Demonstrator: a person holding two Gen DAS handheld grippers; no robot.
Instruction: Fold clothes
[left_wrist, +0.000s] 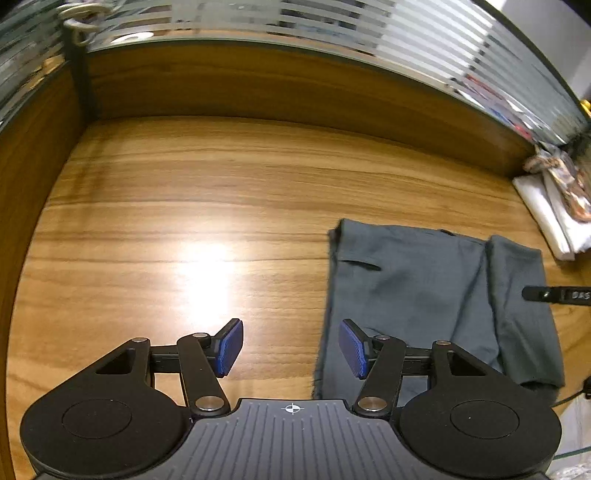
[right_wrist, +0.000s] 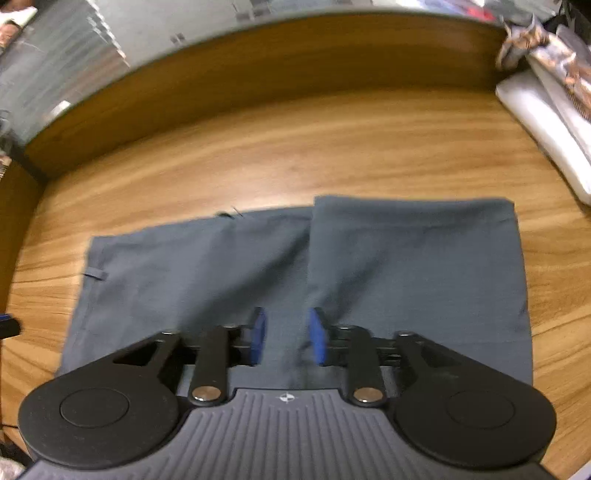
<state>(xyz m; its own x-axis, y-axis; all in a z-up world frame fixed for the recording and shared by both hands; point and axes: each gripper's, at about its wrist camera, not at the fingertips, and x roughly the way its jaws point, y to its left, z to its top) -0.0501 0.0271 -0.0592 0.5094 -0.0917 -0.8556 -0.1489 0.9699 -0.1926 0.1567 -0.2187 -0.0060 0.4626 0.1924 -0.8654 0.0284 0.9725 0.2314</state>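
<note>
Here, in left wrist view: left gripper (left_wrist: 291, 347) spread wide, empty, over wooden table (left_wrist: 184, 221); grey garment (left_wrist: 424, 295) flat at right. In right wrist view: right gripper (right_wrist: 287, 338) parted (narrower gap), gripping nothing, above grey garment (right_wrist: 295, 273); folded flap at right.

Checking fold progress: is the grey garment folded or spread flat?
Partly folded: the grey garment has its right part doubled over the rest, lying flat on the table.
</note>
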